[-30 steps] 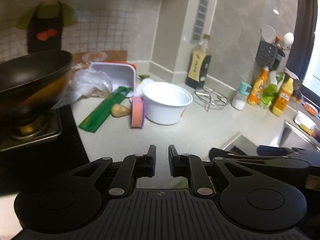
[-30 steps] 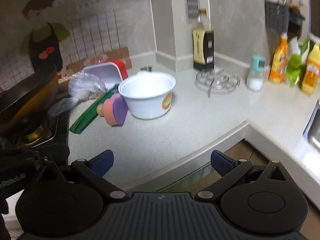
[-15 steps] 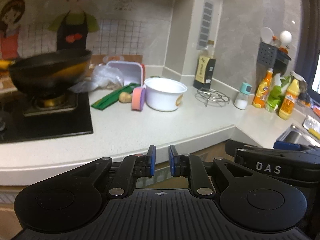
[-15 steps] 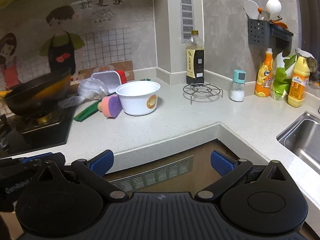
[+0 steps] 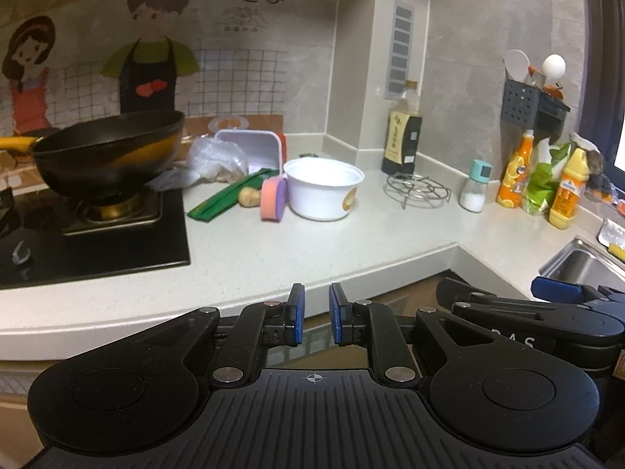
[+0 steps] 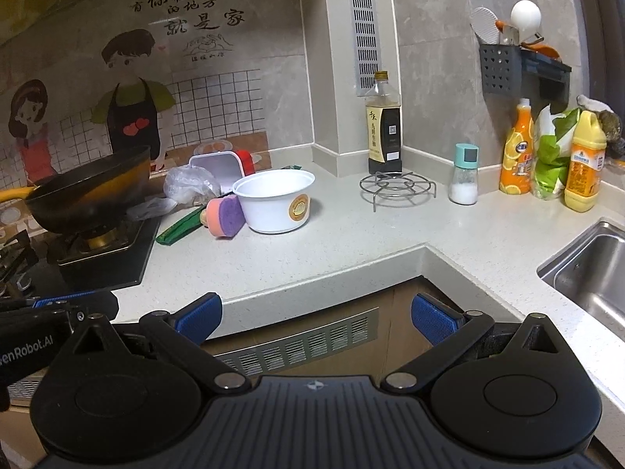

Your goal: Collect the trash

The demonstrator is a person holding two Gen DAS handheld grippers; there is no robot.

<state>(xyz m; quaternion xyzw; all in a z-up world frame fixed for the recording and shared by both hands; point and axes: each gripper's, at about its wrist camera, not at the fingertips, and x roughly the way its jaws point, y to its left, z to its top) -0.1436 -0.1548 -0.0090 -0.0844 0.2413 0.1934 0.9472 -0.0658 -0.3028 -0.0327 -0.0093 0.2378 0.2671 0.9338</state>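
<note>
I see the pale L-shaped countertop (image 6: 351, 242) filling both views, with the black stove (image 5: 97, 250) at nine o'clock and the steel sink (image 6: 593, 269) at three. On the burner sits the dark wok (image 5: 109, 152). The trash cluster lies at about eleven o'clock beside the stove: a white disposable bowl (image 6: 275, 199) standing upright, a white rectangular container (image 5: 254, 150) tipped on edge behind it, a crumpled clear plastic bag (image 5: 216, 156) to its left, and a flat green wrapper (image 5: 228, 195) in front of the bag. A pink and purple sponge (image 6: 224, 217) leans against the bowl.

My left gripper (image 5: 314, 314) hangs off the counter edge at six o'clock, its fingers narrowly apart around nothing. My right gripper (image 6: 314, 314) also sits below the edge, fingers spread wide and empty.
</note>
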